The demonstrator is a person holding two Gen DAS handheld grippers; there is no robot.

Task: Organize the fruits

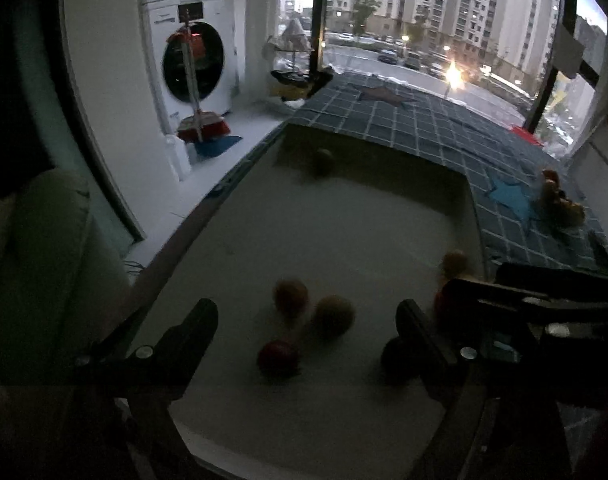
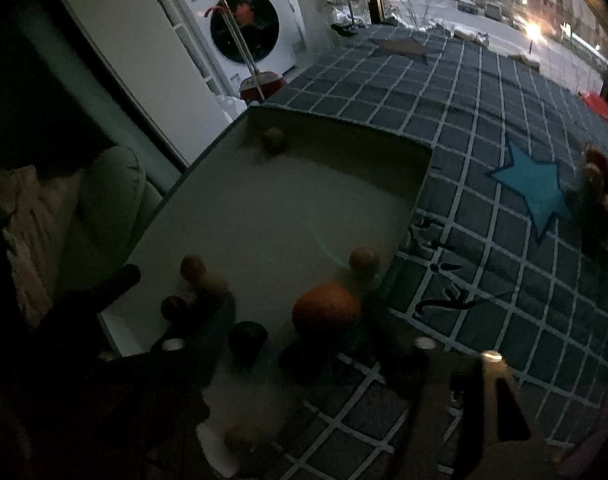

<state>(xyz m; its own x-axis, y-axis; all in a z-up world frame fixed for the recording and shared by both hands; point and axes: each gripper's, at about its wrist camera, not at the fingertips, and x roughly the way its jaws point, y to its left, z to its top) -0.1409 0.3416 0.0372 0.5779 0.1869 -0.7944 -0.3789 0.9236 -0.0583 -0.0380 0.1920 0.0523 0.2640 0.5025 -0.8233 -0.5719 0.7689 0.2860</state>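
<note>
Checked blue cloth, shallow white tray, perhaps toys

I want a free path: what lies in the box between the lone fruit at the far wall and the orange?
In the right wrist view, only bare box floor lies between the far fruit and the orange; a small yellowish fruit sits just right of that line.

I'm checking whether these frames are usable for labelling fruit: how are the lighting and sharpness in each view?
Left wrist view: dim indoors, the street lamp flares, and the fruits in the tray are smeared by blur. Right wrist view: equally dark, the orange is fairly crisp, the right tool is nearly black; both bend straight lines.
</note>
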